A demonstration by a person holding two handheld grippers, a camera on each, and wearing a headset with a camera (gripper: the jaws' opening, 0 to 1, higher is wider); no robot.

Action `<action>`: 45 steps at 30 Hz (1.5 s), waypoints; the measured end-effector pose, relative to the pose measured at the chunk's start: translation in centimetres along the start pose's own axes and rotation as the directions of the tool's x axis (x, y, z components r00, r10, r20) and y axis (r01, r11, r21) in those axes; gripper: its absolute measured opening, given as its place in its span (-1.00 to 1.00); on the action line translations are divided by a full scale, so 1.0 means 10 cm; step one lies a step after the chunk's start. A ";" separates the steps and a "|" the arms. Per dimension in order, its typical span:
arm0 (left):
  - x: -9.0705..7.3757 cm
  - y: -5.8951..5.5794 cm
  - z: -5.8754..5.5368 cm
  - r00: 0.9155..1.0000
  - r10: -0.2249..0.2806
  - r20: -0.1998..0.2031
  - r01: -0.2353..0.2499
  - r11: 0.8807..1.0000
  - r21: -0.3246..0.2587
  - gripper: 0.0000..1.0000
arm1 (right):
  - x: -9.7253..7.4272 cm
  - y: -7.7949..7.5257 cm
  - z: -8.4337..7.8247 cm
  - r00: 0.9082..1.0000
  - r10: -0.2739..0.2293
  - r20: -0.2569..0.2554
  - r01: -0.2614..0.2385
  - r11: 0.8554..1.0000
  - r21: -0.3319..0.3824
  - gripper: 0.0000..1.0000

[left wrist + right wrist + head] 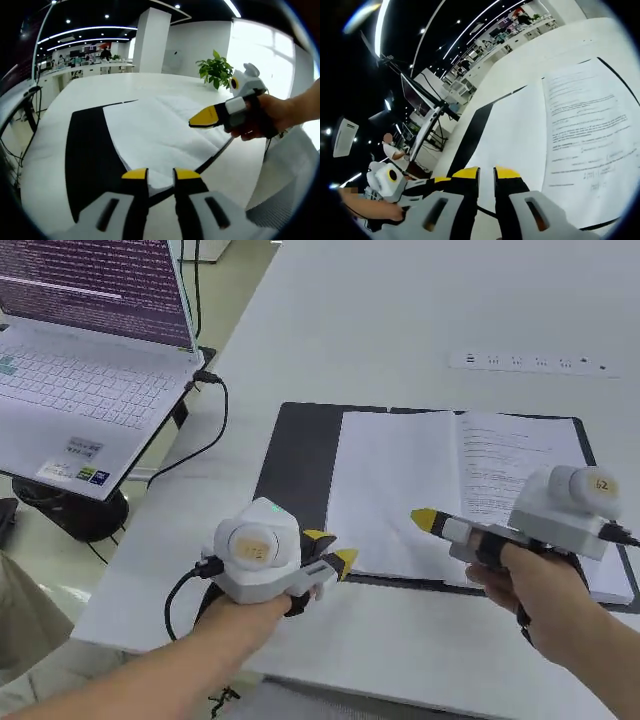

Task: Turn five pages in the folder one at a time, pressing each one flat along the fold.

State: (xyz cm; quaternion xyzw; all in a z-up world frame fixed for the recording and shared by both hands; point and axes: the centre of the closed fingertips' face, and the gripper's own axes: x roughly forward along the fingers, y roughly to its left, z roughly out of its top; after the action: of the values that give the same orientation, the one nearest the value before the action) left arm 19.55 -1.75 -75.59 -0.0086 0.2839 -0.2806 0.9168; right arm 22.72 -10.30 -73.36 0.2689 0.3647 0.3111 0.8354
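The folder point(300, 455) lies open on the white table, its black cover showing on the left. Its left page point(390, 490) is blank and its right page point(510, 455) is printed. My left gripper point(332, 549) hovers off the folder's near left corner, jaws nearly together with nothing between them point(161, 175). My right gripper point(425, 521) hangs over the lower middle of the pages, pointing left, jaws close together and empty point(486, 174). The right gripper point(202, 119) also appears in the left gripper view, above the blank page point(150, 135). The left gripper point(440, 180) shows low left in the right gripper view.
An open laptop point(90, 350) sits on a stand at the left, with a black cable point(215, 430) trailing onto the table. A white power strip point(535, 362) lies beyond the folder. The table's near edge point(300, 675) runs just below the hands. A potted plant point(217, 70) stands far off.
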 end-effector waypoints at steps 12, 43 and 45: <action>0.12 0.10 -0.24 0.996 0.075 -0.049 -0.075 0.997 0.007 -0.83 | -0.07 -0.30 0.23 0.999 -0.030 0.017 0.029 0.999 0.046 -0.81; 0.14 0.10 -0.26 0.996 0.077 -0.042 -0.072 0.991 0.115 -0.82 | 0.58 -0.99 0.82 0.997 0.045 0.060 -0.069 0.868 0.492 -1.00; 0.14 0.11 -0.27 0.996 0.078 -0.039 -0.073 0.991 0.113 -0.82 | 0.61 -1.01 0.85 0.997 0.050 0.066 -0.076 0.858 0.509 -1.00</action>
State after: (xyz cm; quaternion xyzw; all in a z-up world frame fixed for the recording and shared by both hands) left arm 19.69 -1.21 -78.76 0.0592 0.2878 -0.2612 0.9195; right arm 35.86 -14.49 -77.89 0.5000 0.4039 0.2237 0.7327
